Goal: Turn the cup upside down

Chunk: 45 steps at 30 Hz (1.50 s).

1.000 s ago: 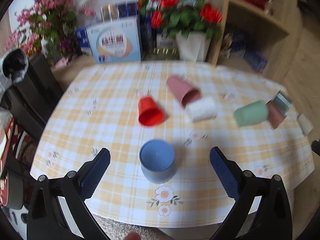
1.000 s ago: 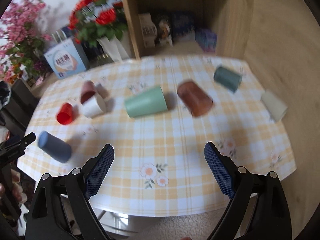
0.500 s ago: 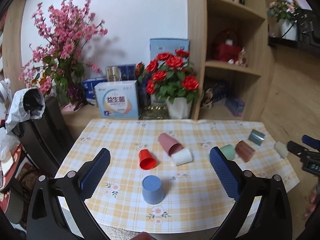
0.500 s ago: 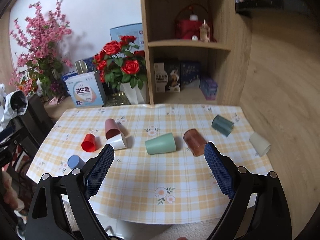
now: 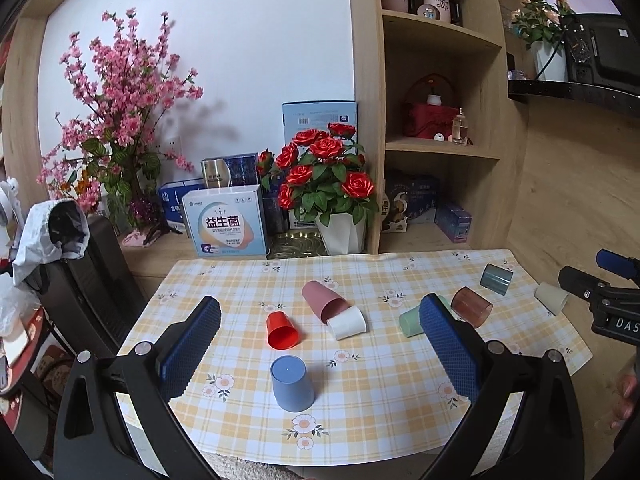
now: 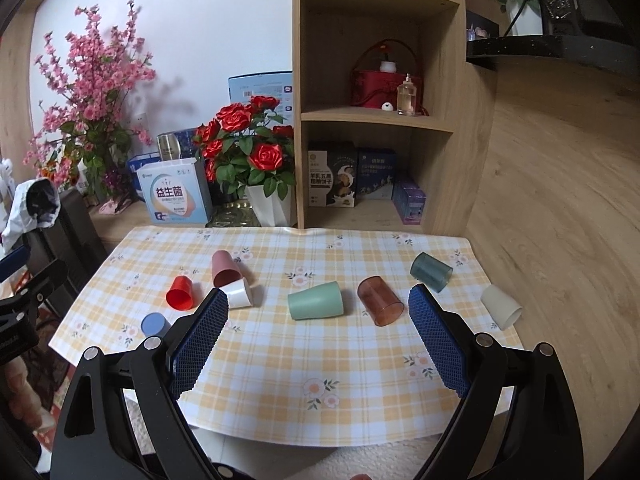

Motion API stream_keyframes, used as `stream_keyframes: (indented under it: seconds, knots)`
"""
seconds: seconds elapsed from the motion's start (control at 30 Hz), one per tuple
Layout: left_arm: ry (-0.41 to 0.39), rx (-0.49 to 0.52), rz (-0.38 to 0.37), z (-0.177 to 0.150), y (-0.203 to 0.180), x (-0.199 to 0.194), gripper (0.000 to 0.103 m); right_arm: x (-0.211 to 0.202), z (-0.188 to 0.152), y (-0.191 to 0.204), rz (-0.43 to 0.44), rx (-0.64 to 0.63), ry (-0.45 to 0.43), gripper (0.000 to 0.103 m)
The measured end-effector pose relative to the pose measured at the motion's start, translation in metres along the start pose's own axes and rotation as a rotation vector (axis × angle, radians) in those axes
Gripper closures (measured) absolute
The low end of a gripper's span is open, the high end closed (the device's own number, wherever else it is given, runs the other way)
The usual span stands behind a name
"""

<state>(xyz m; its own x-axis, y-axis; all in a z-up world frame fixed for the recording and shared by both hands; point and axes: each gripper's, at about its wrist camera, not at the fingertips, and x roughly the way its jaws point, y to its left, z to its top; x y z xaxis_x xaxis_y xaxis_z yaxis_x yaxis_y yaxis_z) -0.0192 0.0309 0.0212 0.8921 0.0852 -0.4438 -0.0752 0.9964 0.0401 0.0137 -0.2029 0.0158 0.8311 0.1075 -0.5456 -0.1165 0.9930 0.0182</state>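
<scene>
Both grippers up off table, jaws wide apart, holding nothing: left gripper (image 5: 320, 350), right gripper (image 6: 318, 340). Blue cup (image 5: 292, 383) nearest, already bottom-up on table (image 5: 380, 412). Farther back, red cup (image 5: 282, 331), pink cup (image 5: 322, 301), white cup (image 5: 347, 322), green cup (image 6: 316, 301), brown cup (image 6: 380, 300) lie on sides, waiting for flip.

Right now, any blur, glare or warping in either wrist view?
Left wrist: sharp, soft even light, blue cup casts a faint shadow right; fisheye bows the shelf unit. Right wrist: also sharp, no glare on the tablecloth; wall and floor curve strongly at the edges.
</scene>
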Motion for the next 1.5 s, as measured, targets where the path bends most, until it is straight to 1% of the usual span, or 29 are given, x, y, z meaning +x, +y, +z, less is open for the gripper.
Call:
stream_keyframes:
  seconds: [0.53, 0.9, 1.5]
  knots:
    - [-0.013, 0.028, -0.003, -0.001, -0.007, -0.007, 0.006, -0.002, -0.001, -0.005, -0.003, 0.015, -0.003, 0.014]
    - [-0.013, 0.034, -0.018, 0.000, -0.010, -0.009, 0.006, -0.003, -0.003, -0.008, -0.005, 0.027, -0.006, 0.014]
    - [-0.017, 0.033, -0.023, 0.001, -0.009, -0.012, 0.006, -0.007, -0.001, -0.009, -0.012, 0.027, -0.015, 0.014]
